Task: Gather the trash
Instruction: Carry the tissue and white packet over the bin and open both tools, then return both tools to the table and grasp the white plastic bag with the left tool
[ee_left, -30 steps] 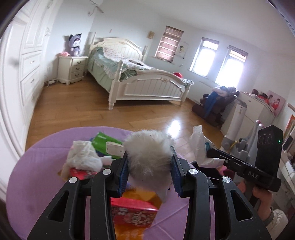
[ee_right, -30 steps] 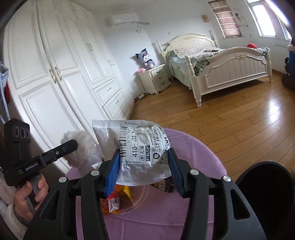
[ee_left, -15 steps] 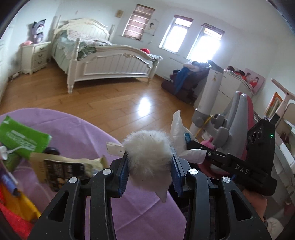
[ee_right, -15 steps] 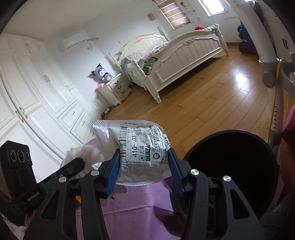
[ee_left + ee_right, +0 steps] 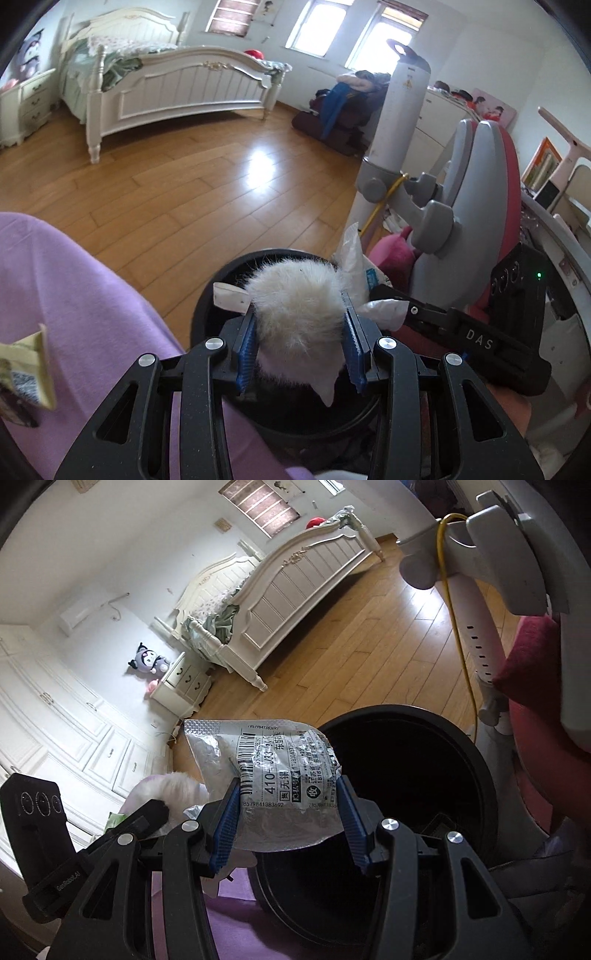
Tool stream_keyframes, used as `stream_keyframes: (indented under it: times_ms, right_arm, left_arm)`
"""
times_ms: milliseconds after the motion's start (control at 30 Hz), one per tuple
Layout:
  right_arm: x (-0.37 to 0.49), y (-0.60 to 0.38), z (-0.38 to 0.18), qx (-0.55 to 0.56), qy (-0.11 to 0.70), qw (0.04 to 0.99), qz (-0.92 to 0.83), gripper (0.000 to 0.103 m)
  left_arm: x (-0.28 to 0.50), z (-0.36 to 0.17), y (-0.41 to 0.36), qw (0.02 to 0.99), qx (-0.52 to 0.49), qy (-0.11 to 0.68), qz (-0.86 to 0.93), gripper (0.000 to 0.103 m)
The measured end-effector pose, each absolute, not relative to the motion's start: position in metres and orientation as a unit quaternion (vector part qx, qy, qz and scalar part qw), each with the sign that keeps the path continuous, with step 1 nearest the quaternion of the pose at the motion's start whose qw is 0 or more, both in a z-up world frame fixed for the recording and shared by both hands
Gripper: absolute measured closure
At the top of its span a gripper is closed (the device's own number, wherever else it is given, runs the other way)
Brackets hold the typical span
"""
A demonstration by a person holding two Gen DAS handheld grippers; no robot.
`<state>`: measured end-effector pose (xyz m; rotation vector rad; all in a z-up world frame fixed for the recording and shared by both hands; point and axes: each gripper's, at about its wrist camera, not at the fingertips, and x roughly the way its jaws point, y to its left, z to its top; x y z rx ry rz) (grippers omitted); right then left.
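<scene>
My left gripper (image 5: 299, 354) is shut on a white fluffy ball (image 5: 295, 302) with a small white tag, and holds it over the open black trash bin (image 5: 207, 295). My right gripper (image 5: 286, 819) is shut on a crumpled silver snack wrapper (image 5: 273, 775) with a barcode, at the left rim of the same bin (image 5: 472, 760). The wrapper also shows in the left wrist view (image 5: 354, 258), just right of the fluffy ball. The fluffy ball also shows in the right wrist view (image 5: 173, 786), to the left of the wrapper.
The purple-covered table (image 5: 74, 295) lies left of the bin, with a yellowish wrapper (image 5: 26, 373) at its left edge. A grey and pink chair (image 5: 476, 206) and a white appliance (image 5: 395, 122) stand right of the bin. Wooden floor (image 5: 184, 177) and a white bed (image 5: 177, 77) lie beyond.
Both grippers have swung right from over the table's trash pile to the black bin, each still holding its item. The bin has come into view under both.
</scene>
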<state>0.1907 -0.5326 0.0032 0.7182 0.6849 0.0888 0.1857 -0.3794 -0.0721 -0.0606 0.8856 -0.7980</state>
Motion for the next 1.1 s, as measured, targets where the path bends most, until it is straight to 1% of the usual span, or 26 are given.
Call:
stream_keyframes:
  times_ms: [167,367,433,467,500,533,567,600,800,833,900,1100]
  right_arm:
    - [0.186,-0.557,-0.009,0.356,0.332,0.873,0.037,0.052]
    - [0.181,-0.56,-0.014,0.365,0.333,0.868,0.036,0.051]
    - [0.179,-0.561,-0.014,0.372,0.332,0.866,0.037,0.048]
    - [0.178,-0.561,-0.014,0.375,0.331,0.865,0.038,0.044]
    - [0.177,-0.563,-0.014,0.379,0.328,0.864,0.037,0.035]
    - [0.175,-0.564,-0.013,0.383,0.324,0.864,0.037,0.03]
    - [0.173,-0.565,-0.012,0.387,0.319,0.864,0.037,0.021]
    - [0.172,-0.564,-0.011,0.391,0.317,0.863,0.039,0.018]
    - [0.17,-0.549,0.0,0.376,0.32,0.868,0.05,0.018]
    - [0.171,-0.545,0.002,0.372,0.321,0.869,0.053,0.018]
    - [0.172,-0.535,0.005,0.363,0.326,0.871,0.062,0.018]
    - [0.176,-0.502,0.017,0.334,0.331,0.878,0.086,0.018]
  left_arm:
    - [0.19,-0.076,-0.393,0.819,-0.02,0.432,-0.377,0.063]
    - [0.191,-0.079,-0.401,0.814,-0.004,0.443,-0.375,0.063]
    - [0.191,-0.079,-0.403,0.815,0.003,0.445,-0.371,0.051]
    - [0.191,-0.079,-0.404,0.816,0.006,0.445,-0.368,0.048]
    - [0.19,-0.079,-0.404,0.817,0.008,0.444,-0.367,0.04]
    - [0.19,-0.078,-0.404,0.819,0.01,0.443,-0.365,0.034]
    - [0.189,-0.077,-0.403,0.822,0.012,0.441,-0.36,0.032]
    - [0.188,-0.077,-0.402,0.824,0.013,0.439,-0.358,0.031]
    - [0.18,-0.069,-0.385,0.83,0.009,0.429,-0.356,0.031]
    - [0.179,-0.066,-0.381,0.832,0.007,0.427,-0.354,0.025]
    - [0.175,-0.06,-0.369,0.841,0.003,0.416,-0.346,0.021]
    - [0.163,-0.037,-0.324,0.86,-0.015,0.389,-0.329,0.021]
